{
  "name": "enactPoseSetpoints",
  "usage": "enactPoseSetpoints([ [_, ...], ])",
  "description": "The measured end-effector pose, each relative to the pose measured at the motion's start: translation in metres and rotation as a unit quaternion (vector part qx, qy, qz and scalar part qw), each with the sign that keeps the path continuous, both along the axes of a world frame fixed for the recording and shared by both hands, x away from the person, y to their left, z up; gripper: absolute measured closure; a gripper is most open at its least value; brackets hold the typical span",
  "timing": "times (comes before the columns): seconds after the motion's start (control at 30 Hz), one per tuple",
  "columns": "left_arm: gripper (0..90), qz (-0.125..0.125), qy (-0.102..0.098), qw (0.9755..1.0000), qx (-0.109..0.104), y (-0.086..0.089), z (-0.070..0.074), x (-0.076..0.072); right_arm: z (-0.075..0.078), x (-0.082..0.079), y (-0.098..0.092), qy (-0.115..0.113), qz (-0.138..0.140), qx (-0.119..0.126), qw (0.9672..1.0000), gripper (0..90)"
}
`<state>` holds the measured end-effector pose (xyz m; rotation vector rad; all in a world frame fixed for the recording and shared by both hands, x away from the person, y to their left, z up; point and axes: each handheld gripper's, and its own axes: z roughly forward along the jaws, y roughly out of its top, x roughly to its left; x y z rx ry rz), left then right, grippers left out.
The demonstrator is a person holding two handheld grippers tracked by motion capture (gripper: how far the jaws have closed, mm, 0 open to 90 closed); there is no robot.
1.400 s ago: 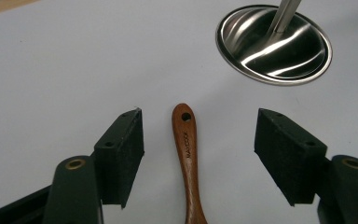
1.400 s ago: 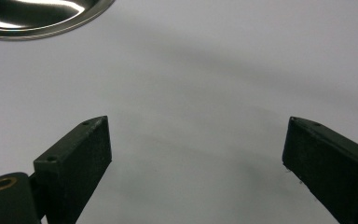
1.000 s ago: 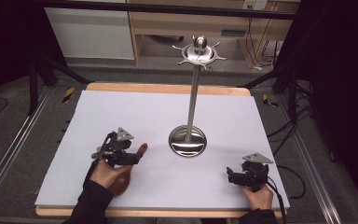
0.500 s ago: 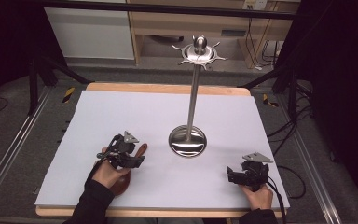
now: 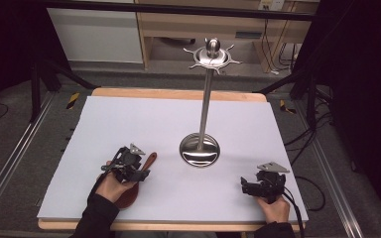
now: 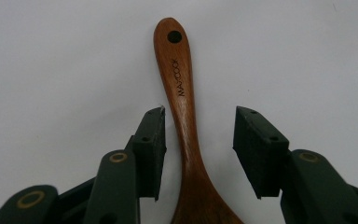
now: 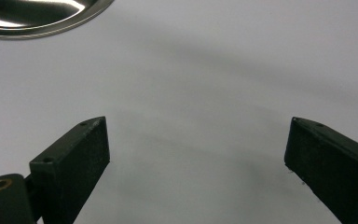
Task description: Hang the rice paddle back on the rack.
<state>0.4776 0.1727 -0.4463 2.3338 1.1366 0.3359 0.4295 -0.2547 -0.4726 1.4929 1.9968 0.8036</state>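
Between wide left gripper (image 6: 199,147) fingers: brown wooden spoon (image 6: 186,126) handle; centre, then close squarely. Right gripper (image 7: 196,163) fingers wide, empty.

Lab recording bay | white-covered table (image 5: 129,119) mid-frame on wooden board | black curtains (image 5: 362,74) both sides | cables (image 5: 273,29) upper right | floor rails (image 5: 10,163) lower left | pale cabinet (image 5: 96,34) top
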Motion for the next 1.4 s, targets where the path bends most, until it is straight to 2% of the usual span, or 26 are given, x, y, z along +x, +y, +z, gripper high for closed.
enactPoseSetpoints([
  [0.23,57.8,0.001,0.019,0.9998,0.006,0.003,-0.008,-0.001,-0.001,0.000,0.001,0.003,0.000,-0.002,1.0000,7.2],
  [0.37,60.4,0.011,0.026,0.9996,0.009,0.004,-0.010,0.001,-0.001,0.000,0.000,0.002,0.000,-0.005,1.0000,7.1],
  [0.53,65.7,0.016,0.029,0.9993,0.016,0.005,-0.009,0.000,0.000,0.000,0.000,0.002,0.000,-0.003,1.0000,7.0],
  [0.6,67.5,0.019,0.032,0.9993,0.011,0.006,-0.009,0.001,0.000,0.000,0.000,0.001,0.000,-0.004,1.0000,7.0],
  [1.07,70.6,0.032,0.042,0.9986,-0.001,0.008,-0.011,0.003,0.000,0.001,0.000,0.002,-0.002,0.000,1.0000,6.7],
  [1.4,74.1,0.042,0.052,0.9977,0.007,0.007,-0.009,0.006,-0.001,0.002,0.000,0.007,-0.001,0.002,1.0000,6.7],
])
